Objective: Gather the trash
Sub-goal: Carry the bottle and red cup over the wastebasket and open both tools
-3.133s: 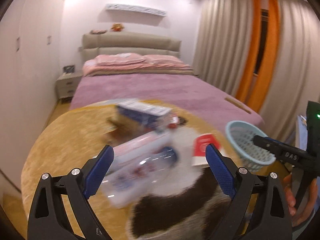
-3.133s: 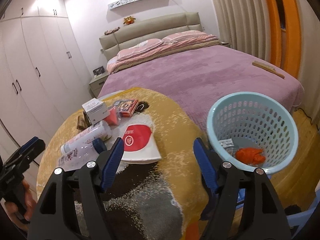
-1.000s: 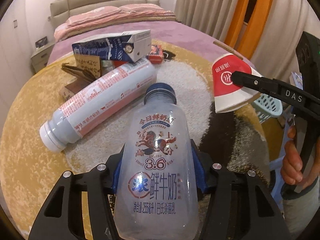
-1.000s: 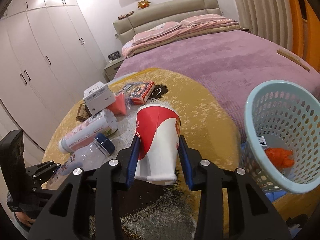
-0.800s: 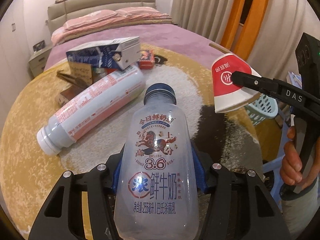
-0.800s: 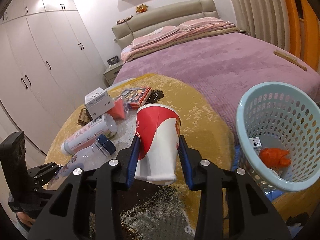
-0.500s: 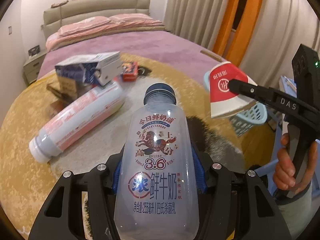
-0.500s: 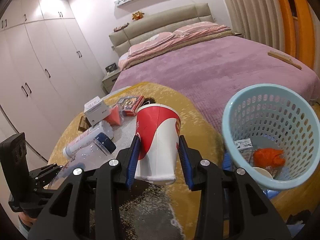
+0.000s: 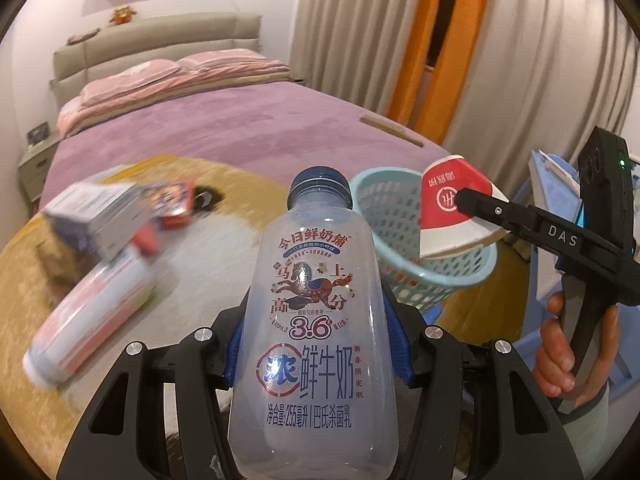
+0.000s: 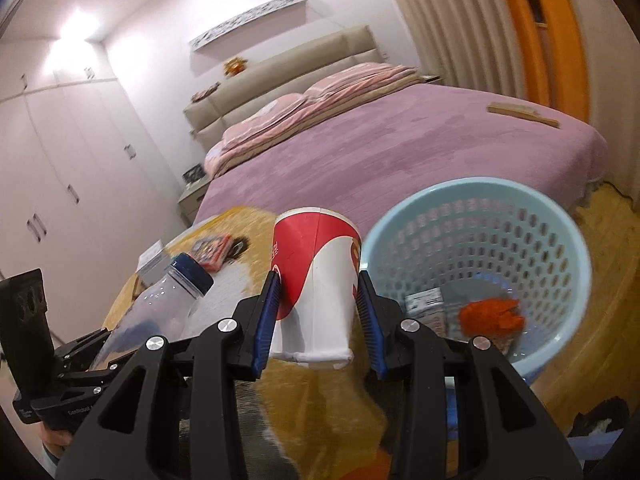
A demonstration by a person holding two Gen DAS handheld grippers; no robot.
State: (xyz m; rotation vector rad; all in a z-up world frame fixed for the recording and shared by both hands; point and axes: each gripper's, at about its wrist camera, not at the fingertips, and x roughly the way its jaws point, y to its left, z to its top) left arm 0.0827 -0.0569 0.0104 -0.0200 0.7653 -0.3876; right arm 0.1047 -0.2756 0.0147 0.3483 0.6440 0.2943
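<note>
Fingers [image 9: 394, 336] clamp bottle [image 9: 314, 320], cup [image 10: 316, 288] beside basket [image 10: 576, 248] rim

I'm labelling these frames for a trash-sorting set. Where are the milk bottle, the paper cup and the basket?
milk bottle [image 9: 316, 320], left wrist view, on its printed label.
paper cup [image 10: 320, 280], right wrist view, on its red and white side wall.
basket [image 10: 576, 248], right wrist view, on its pale blue rim.

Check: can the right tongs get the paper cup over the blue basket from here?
Probably yes. The right tongs grip the paper cup just left of the blue basket, whose mouth is open with nothing between them.
</note>
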